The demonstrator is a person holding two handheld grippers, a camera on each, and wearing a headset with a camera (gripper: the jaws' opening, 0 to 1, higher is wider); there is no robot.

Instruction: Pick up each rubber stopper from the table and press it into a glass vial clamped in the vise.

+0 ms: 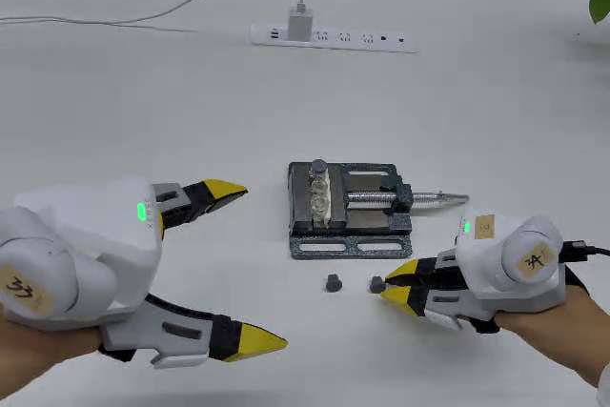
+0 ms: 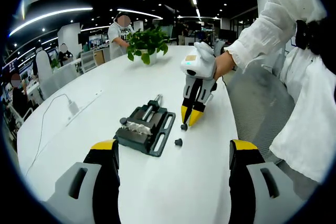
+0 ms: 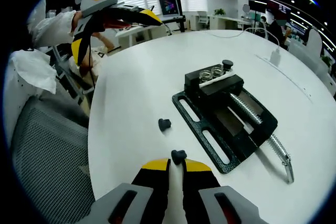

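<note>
Rubber stopper (image 1: pixel 377 284): small, dark, stubby; pinched at the tips of the nearly closed right hand-held gripper (image 1: pixel 393 286). Second stopper (image 1: pixel 333 283): laid loose on the white worktop (image 1: pixel 191 102), near the vise (image 1: pixel 348 209). Clear glass vials (image 1: pixel 319 199) are clamped in it. Left hand-held gripper (image 1: pixel 262 264): held wide open, empty.

A dark metal vise (image 1: pixel 348 245) is set flat on the table, its screw pointed to 3 o'clock in the head view. Three clear glass vials (image 1: pixel 319 199) are clamped upright in a row between its jaws, at the 9 o'clock end. The vial at 12 o'clock is capped by a dark rubber plug (image 1: pixel 319 168); the other two are left open. A loose stopper (image 1: pixel 333 283), small and dark, is seen on the table at 6 o'clock from the vise. A second stopper (image 1: pixel 377 284), at 5 o'clock, is pinched at the tips of the right gripper (image 1: pixel 386 288).
</note>
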